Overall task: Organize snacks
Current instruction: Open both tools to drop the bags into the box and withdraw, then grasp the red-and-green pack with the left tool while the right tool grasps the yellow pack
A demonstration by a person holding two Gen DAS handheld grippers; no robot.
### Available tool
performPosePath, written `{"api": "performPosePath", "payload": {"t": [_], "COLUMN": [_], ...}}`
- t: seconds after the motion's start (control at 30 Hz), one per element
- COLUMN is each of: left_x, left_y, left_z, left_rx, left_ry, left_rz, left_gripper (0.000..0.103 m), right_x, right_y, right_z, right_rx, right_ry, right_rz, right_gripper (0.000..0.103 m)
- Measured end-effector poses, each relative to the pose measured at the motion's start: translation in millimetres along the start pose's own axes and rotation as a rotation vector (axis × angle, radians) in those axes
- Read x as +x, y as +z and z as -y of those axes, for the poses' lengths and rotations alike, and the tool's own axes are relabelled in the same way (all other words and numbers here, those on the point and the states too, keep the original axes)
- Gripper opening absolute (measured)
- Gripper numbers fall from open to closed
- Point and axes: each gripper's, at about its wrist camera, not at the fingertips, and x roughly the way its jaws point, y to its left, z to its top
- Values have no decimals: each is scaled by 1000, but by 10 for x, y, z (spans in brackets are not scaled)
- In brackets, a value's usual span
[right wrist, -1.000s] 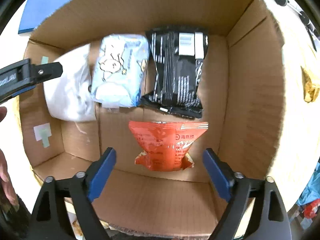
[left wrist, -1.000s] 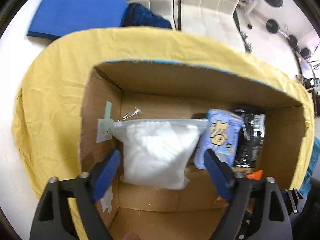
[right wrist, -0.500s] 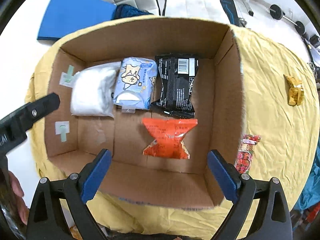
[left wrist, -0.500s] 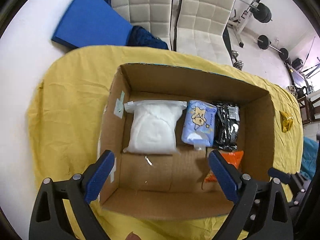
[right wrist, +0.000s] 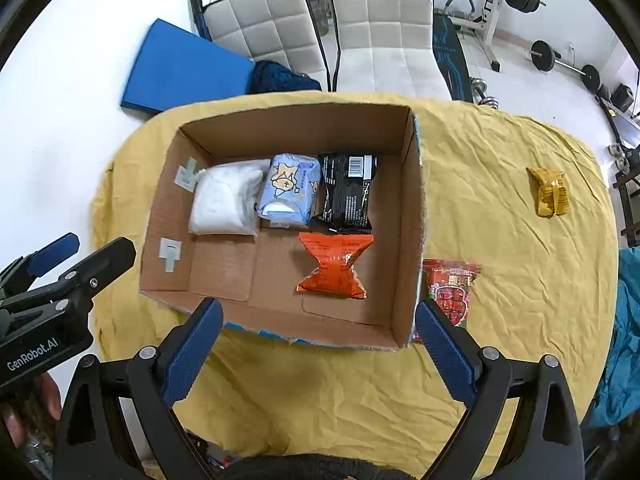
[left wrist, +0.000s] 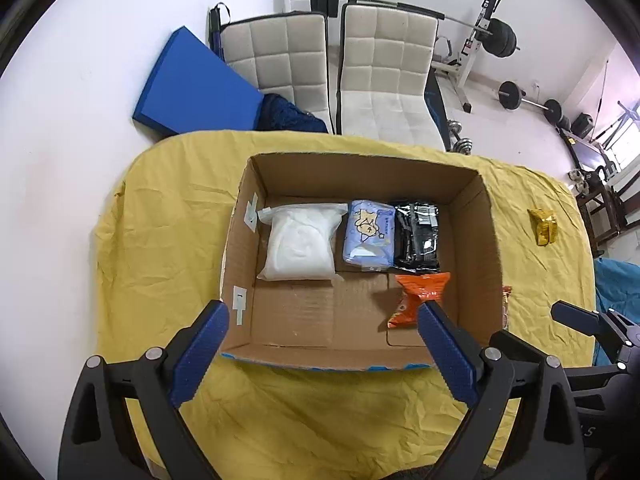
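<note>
Left gripper [left wrist: 322, 344] hangs wide open and empty over the box's [left wrist: 472, 216] near wall, its jaws having just spread a little wider. Inside, left to right: white bag [left wrist: 300, 242], blue pack [left wrist: 368, 236], black pack [left wrist: 418, 236], orange pack [left wrist: 420, 292] in front. Right gripper [right wrist: 318, 342] gapes empty too. Red pack [right wrist: 452, 288] lies just beside the box, yellow pack [right wrist: 548, 192] well apart. Best bet: right takes red next, gripping mid-body, and drops it into the bare front-left floor.

Each gripper, left [left wrist: 322, 342] and right [right wrist: 318, 338], is built from black triangular arms fitted with silver screws; the jaws are faced with ribbed blue pads [left wrist: 200, 354]; white "GenRobot.AI" lettering is printed on one housing
</note>
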Motion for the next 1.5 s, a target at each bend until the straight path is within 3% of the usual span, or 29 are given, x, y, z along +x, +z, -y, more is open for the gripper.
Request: {"api": "performPosePath", "payload": {"t": [0.2, 0.33, 0.47, 0.57, 0.73, 0.87, 1.0, 1.07, 1.23, 1.4, 1.43, 1.5], "left_x": [-139, -175, -55, 204, 744, 1163, 1637, 1850, 2256, 2602, 2667, 2720], "left_y": [3, 39, 98, 150, 94, -209, -569, -635, -617, -536, -523, -507], "left_z": [196, 585, 1187, 1802, 2703, 3126, 3234, 3267, 3354, 3321, 3315, 3306], "left_rx": [4, 37, 106, 207, 357, 365, 295, 273, 265, 175, 153, 126], "left_ry": [-32, -72, -133, -142, -104, -84, -60, -17, 74, 89, 85, 73], "left_rz": [7, 15, -13, -66, -195, -291, -430, -447, -506, -571, -584, -592], "left_gripper": [96, 96, 96, 96, 96, 96, 96, 96, 96, 95, 94, 77], "right_x": [-170, -264, -325, -208, -117, -85, 1, 77, 333, 403, 404, 416], "right_y": [-71, -147, -326, -542, -782, -928, -1044, -1105, -1162, -933, -861, -718], "right_z": [130, 494, 1234, 1958, 2803, 3334, 3668, 3770, 3930, 3916, 3904, 3893], "right_rx": [13, 75, 189, 317, 448, 517, 541, 520, 474, 405, 387, 361], "right_ry": [37, 50, -61, -144, -187, -204, -216, -233, -235, -213, -208, -191], "right_rz": [21, 19, 43, 3, -30, -28, -64, -81, -144, -138, -131, -124], "right_gripper": [99, 99, 99, 99, 99, 99, 99, 99, 99, 99, 99, 99]}}
